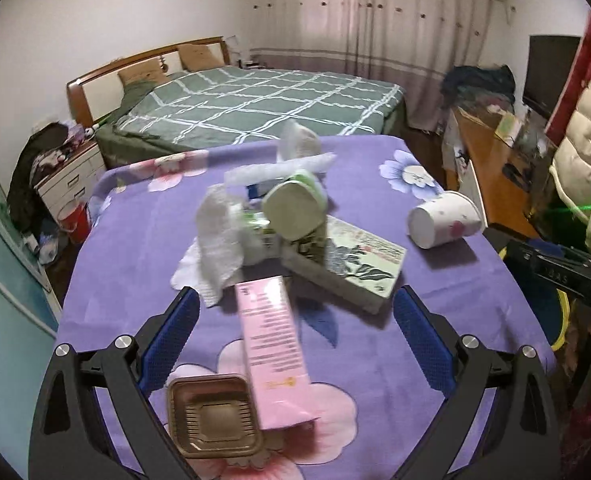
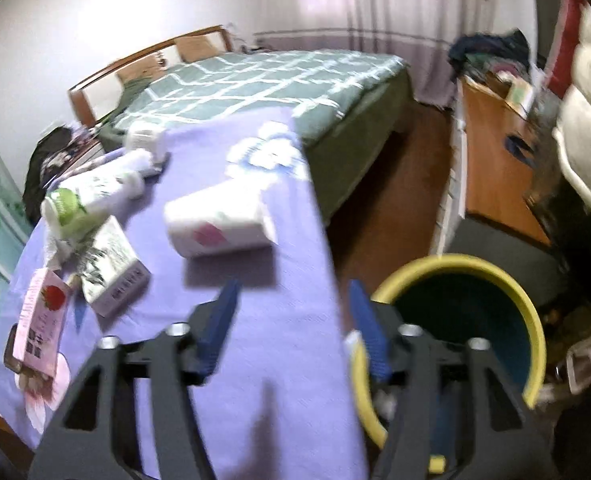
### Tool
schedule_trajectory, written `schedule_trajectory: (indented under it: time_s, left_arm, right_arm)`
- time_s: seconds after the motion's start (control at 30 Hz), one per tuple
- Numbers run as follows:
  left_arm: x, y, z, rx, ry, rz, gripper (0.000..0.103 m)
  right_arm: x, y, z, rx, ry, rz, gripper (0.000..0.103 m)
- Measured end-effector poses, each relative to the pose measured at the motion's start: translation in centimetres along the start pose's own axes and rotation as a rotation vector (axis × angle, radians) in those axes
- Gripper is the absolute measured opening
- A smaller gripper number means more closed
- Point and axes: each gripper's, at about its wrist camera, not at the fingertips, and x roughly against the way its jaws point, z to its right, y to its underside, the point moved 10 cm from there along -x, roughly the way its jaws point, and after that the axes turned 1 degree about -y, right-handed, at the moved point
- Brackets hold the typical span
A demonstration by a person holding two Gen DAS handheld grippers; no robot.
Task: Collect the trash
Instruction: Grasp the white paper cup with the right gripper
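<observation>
Pink carton is lying lengthwise right between the spread fingers of the left gripper, so that looks like the next grab. Both blue pads are well clear of its sides, nothing pinched yet. A brown plastic tray sits touching the carton's near end, over by the left finger, and I'd watch that: close too low and too far back and you'll catch the tray rim along with it. Better to take the carton across its narrow width, a bit ahead of the tray.

Beyond the fingertips there's a heap of crumpled tissue, a green cup and a flat printed box.

Over on the other side, the right gripper is spread too and holding nothing, with a tipped paper cup ahead of it and the yellow-rimmed bin just off its right finger, below the purple tablecloth edge.
</observation>
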Motion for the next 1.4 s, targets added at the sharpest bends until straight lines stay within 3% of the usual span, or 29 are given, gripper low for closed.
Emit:
schedule_trajectory:
  time_s: [0.1,0.3,0.53,0.77,1.4]
  left_arm:
    - [-0.3,0.6,-0.8,0.02,0.002,-0.003,0.096]
    - [-1.1,1.3,-1.0,0.039,0.007,-0.017,0.096]
    - [-1.6,1.4,-1.6,0.06,0.006,-0.024,0.096]
    - [-2.2,1.8,-1.4,0.066,0.014,-0.032,0.096]
    - [-2.5,1.8,-1.3,0.07,0.018,-0.039,0.096]
  right_arm:
    - [-1.4,-1.4,-2.2,0.056,-0.004,0.01,0.087]
    - [-4.7,-2.8,-4.3,0.143,0.026,-0.02,0.095]
    - [-7.8,-3.1,-3.8,0.16,0.069,-0.072,0.096]
    - [-9.2,-3.1,-3.8,0.152,0.053,-0.104,0.096]
    - [-12.3,-5.9,-6.1,0.277,0.043,-0.069,0.096]
